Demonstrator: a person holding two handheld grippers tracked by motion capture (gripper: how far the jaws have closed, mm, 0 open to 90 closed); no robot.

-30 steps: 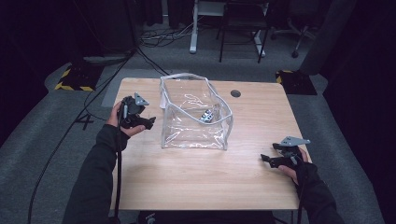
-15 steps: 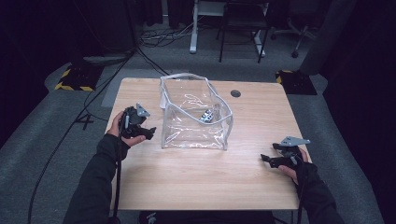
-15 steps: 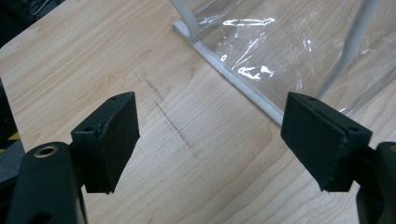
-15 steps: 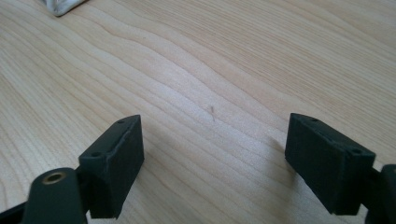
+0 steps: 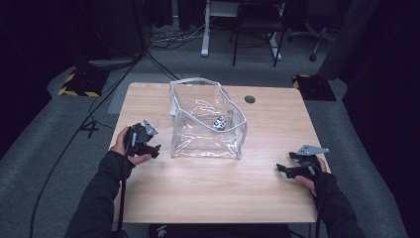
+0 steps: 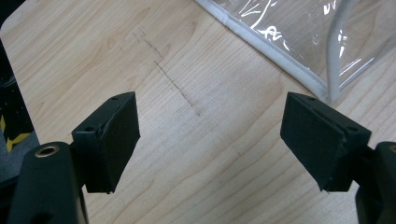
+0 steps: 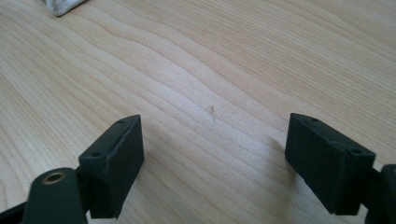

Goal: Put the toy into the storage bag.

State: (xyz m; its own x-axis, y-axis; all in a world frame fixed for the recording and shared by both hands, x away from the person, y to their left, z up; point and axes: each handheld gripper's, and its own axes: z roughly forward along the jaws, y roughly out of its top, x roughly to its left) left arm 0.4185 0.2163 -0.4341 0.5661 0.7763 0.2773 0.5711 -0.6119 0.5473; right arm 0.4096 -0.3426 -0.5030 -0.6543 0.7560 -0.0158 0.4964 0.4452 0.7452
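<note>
A clear plastic bag with white piping point(image 5: 207, 119) stands open on the wooden table point(image 5: 213, 193), with a small dark object point(image 5: 219, 122) inside it. My left gripper point(image 5: 151, 147) sits low over the table just left of the bag, open, nothing between its pads. In the left gripper view the left gripper point(image 6: 210, 135) faces bare wood, with the bag's piped bottom edge point(image 6: 275, 51) ahead at the upper right. My right gripper point(image 5: 283, 168) rests near the table's right front, open and empty. In the right gripper view the right gripper point(image 7: 212, 158) looks over plain wood.
A round dark cable hole point(image 5: 250, 99) lies in the table behind the bag. A corner of the bag's white trim point(image 7: 60, 7) peeks in at the upper left of the right gripper view. Chairs and a desk frame point(image 5: 237, 25) stand on the grey floor beyond.
My left hand has come down and toward the near side, beside the bag's left front corner. The right hand and the bag have stayed put.
</note>
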